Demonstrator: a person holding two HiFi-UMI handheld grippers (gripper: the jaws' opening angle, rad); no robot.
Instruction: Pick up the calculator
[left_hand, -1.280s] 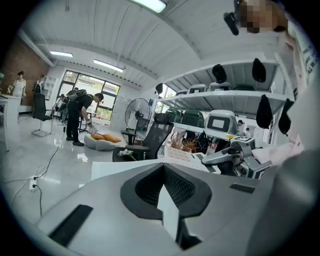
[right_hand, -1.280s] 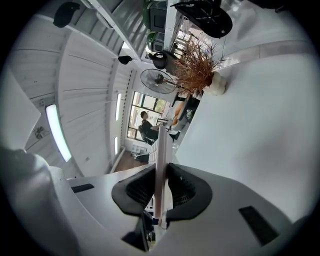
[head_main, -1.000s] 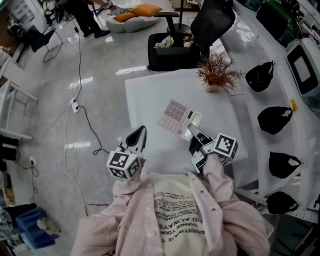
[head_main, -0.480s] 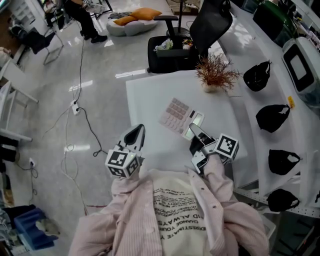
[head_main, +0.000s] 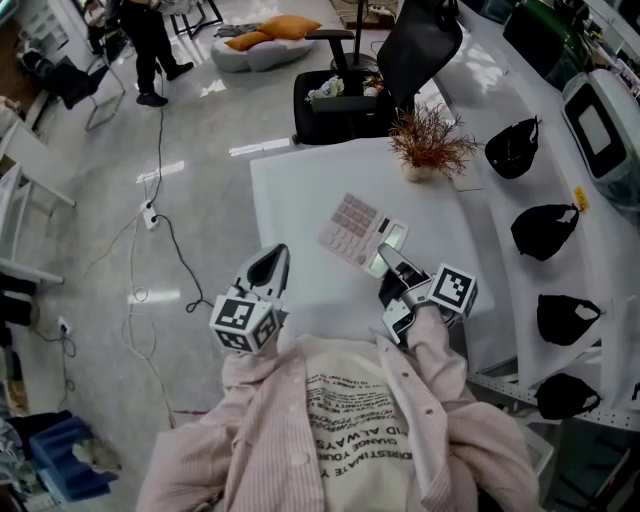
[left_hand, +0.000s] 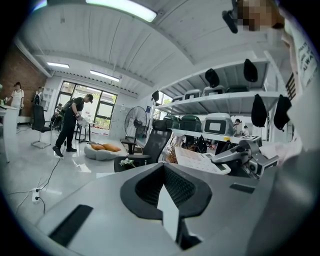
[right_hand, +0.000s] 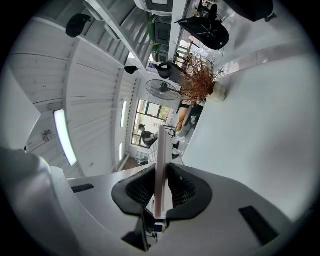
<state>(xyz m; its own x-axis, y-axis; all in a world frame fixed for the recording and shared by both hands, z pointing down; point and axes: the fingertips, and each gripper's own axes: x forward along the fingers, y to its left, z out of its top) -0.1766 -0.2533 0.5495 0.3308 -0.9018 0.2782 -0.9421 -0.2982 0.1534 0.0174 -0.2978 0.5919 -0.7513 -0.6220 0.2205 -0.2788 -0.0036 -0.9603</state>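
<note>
A white calculator (head_main: 353, 230) with pinkish keys lies slantwise over the white table (head_main: 300, 190). My right gripper (head_main: 386, 258) is shut on its near end, by the display. In the right gripper view the calculator (right_hand: 161, 155) stands edge-on between the two black pads. The left gripper view shows the calculator (left_hand: 199, 160) tilted a little above the tabletop, with the right gripper (left_hand: 227, 156) on it. My left gripper (head_main: 280, 258) rests at the table's near left edge, shut, with nothing in it (left_hand: 167, 200).
A potted dried plant (head_main: 430, 148) stands at the table's far right corner. A black office chair (head_main: 395, 60) is behind the table. Black caps (head_main: 513, 150) hang along the shelving on the right. A cable and power strip (head_main: 150, 212) lie on the floor at left.
Both grippers and the calculator have kept their places. A person far off at the top left has walked a little across the floor.
</note>
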